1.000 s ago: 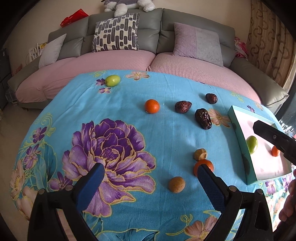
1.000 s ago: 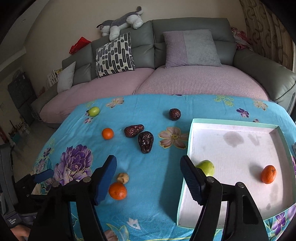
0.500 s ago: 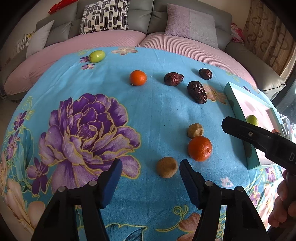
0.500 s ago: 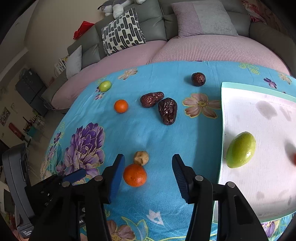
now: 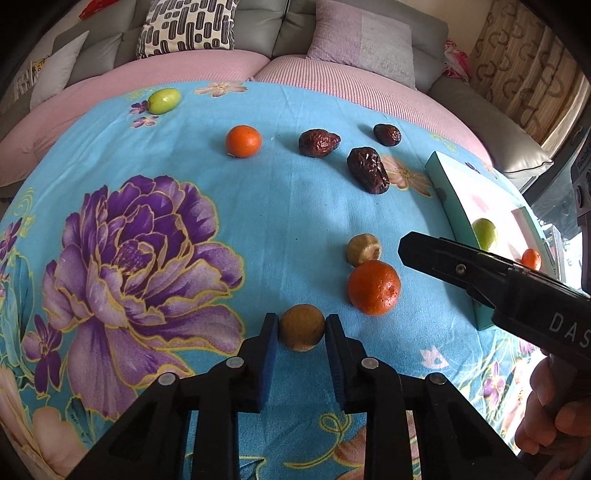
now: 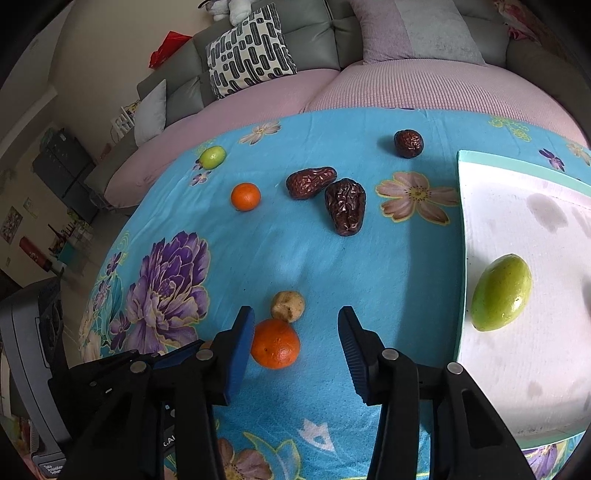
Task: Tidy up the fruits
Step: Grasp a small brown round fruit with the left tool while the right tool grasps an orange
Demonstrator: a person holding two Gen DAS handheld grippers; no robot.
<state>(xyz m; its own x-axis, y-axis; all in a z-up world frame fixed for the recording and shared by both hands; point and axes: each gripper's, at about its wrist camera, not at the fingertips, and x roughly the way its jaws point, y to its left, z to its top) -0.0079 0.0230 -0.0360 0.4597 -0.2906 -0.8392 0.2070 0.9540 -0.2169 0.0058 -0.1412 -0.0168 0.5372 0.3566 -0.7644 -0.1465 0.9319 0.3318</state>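
My left gripper (image 5: 300, 331) is shut on a round brown fruit (image 5: 302, 325) that rests on the blue flowered cloth. Just right of it lie an orange (image 5: 373, 287) and a smaller brown fruit (image 5: 363, 249). My right gripper (image 6: 295, 334) is open low over the cloth. The same orange (image 6: 275, 343) sits against its left finger, with the smaller brown fruit (image 6: 288, 305) just beyond. The teal-rimmed white tray (image 6: 460, 258) to the right holds a green fruit (image 6: 500, 293); the left wrist view also shows a small orange (image 5: 531, 258) in the tray.
Farther back on the cloth lie three dark dates (image 5: 369, 170), another orange (image 5: 243, 141) and a green fruit (image 5: 164, 100) near the far left edge. A sofa with cushions (image 5: 186, 27) stands behind the table. A hand (image 5: 550, 406) holds the right gripper.
Both grippers came down and forward toward the cloth. The left jaws narrowed from wide open and closed on the brown fruit. The right gripper neared the orange, still open.
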